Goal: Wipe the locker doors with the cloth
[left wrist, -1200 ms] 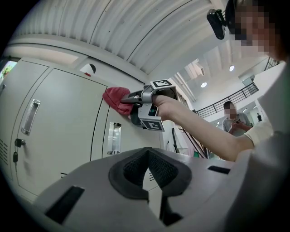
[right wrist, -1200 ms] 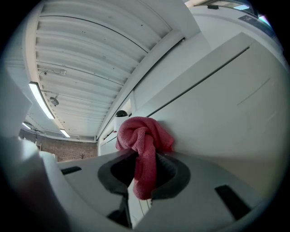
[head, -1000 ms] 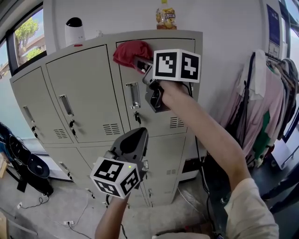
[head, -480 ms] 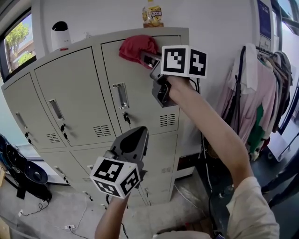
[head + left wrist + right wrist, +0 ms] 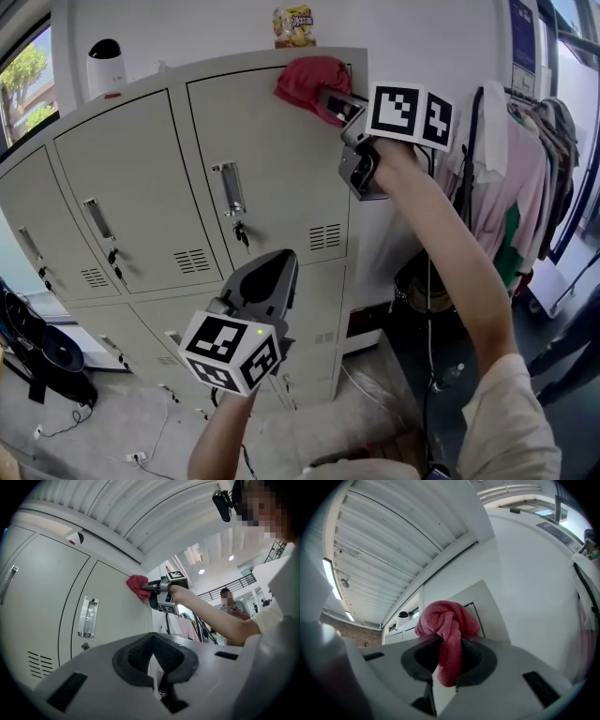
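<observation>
A bunched red cloth [image 5: 309,82] presses against the top right corner of the upper right locker door [image 5: 272,178]. My right gripper [image 5: 339,105] is shut on the cloth [image 5: 446,632], which hangs between its jaws. The left gripper view shows the cloth [image 5: 138,586] against the door too. My left gripper [image 5: 270,272] is held low in front of the lower lockers, shut with nothing in it; its closed jaws [image 5: 153,656] point up toward the door.
The grey locker bank [image 5: 122,197] has handles and keys on each door. A white device [image 5: 103,66] and a snack bag [image 5: 292,26] stand on top. Clothes hang on a rack [image 5: 525,187] at the right. Cables lie on the floor [image 5: 112,412].
My right gripper has slid the red cloth to the right along the top of the upper right door, toward its corner. The left gripper has stayed put.
</observation>
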Motion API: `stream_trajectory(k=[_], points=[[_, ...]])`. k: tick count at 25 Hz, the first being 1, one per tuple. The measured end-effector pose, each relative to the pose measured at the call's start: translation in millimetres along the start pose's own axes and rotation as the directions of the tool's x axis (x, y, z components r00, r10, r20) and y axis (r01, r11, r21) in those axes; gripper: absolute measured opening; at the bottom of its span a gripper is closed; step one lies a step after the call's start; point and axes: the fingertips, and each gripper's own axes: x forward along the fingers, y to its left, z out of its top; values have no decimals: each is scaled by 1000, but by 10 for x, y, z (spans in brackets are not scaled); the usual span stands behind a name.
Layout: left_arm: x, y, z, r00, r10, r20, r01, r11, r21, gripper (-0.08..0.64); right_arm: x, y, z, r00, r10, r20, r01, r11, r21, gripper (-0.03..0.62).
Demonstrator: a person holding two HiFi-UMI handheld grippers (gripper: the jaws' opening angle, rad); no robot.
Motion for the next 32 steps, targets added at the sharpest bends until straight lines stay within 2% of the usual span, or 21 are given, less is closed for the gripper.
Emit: stream_trajectory(k=[11, 32], points=[[81, -79, -39, 1000, -17, 0, 17, 1000, -12, 5, -190, -271, -9, 999, -45, -7, 44, 999, -9, 74], [96, -143, -175, 1000, -19, -23, 18, 1000, -22, 5, -359, -413, -782, 993, -53, -106, 51, 998, -27, 74]])
